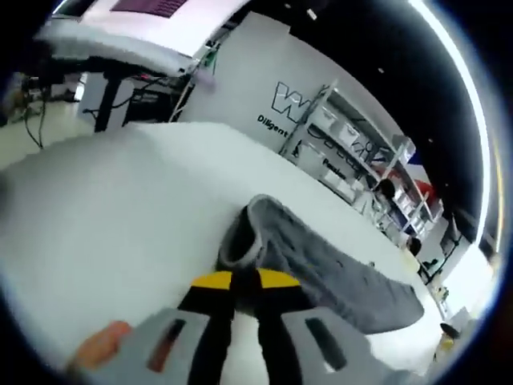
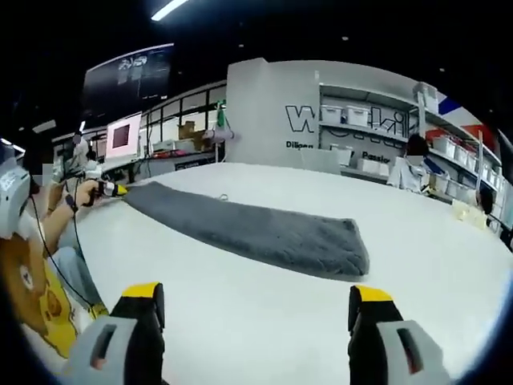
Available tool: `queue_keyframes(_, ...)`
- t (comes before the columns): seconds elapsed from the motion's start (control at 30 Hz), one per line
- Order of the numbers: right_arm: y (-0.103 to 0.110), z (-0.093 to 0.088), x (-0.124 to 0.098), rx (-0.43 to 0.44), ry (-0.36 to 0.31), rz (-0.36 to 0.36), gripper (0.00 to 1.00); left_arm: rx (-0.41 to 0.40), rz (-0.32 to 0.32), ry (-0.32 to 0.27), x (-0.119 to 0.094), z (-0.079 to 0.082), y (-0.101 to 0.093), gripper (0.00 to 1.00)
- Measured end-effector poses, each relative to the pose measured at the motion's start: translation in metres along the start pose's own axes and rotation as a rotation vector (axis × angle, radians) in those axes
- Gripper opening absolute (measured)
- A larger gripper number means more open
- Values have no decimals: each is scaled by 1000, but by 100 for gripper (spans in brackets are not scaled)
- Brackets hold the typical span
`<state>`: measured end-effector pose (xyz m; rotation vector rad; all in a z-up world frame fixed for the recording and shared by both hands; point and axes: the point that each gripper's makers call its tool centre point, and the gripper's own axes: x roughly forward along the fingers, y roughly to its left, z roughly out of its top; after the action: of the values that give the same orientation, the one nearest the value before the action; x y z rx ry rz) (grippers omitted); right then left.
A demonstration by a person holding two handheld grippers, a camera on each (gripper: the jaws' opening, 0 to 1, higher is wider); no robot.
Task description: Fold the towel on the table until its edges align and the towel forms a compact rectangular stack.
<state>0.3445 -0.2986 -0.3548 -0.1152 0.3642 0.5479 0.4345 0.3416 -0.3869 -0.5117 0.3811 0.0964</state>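
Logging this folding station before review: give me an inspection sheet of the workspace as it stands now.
Surface: white table, bare around the towel.
Job's things: grey towel lying as a long folded strip, one end pinched.
Clutter: nothing seen on the table.
Grippers: left gripper shut on the towel's end; right gripper open above the table, apart from the towel.
Cables: dark cables hang by a far desk.
Surroundings: shelving with bins, lettered wall, seated person.
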Motion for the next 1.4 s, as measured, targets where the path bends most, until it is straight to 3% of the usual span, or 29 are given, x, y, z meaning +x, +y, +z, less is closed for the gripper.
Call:
queue_keyframes(0.1,-4,-2,-4,-9,0,-11,99,98,28,-7,-4,10,-3,6)
queue_keyframes(0.23,-2,-6,-8,3,0,-4,99,150,60,-8,-8,21,-2,6)
queue_keyframes(0.57,10,-9,-9,8,8,30,99,275,196,-44,-38,45,33,6)
queue_keyframes(0.7,13,-8,-6,1,15,41,99,305,182,-67,-45,50,20,5)
queue_keyframes(0.83,16,-5,-4,-9,17,46,99,305,11,-85,-41,51,-40,5)
queue_keyframes(0.97,18,-2,-4,-14,16,50,99,383,-154,-57,-32,46,-119,5)
queue_keyframes(1.07,18,-1,-4,-17,16,52,99,466,-239,-31,-24,37,-168,5)
queue_keyframes(1.23,18,-4,-4,-8,24,60,99,569,-367,41,-2,3,-252,5)
queue_keyframes(1.37,17,-7,-10,5,26,64,99,625,-490,133,21,-47,-329,5)
queue_keyframes(1.4,18,-7,-11,7,26,64,99,630,-507,150,24,-56,-339,5)
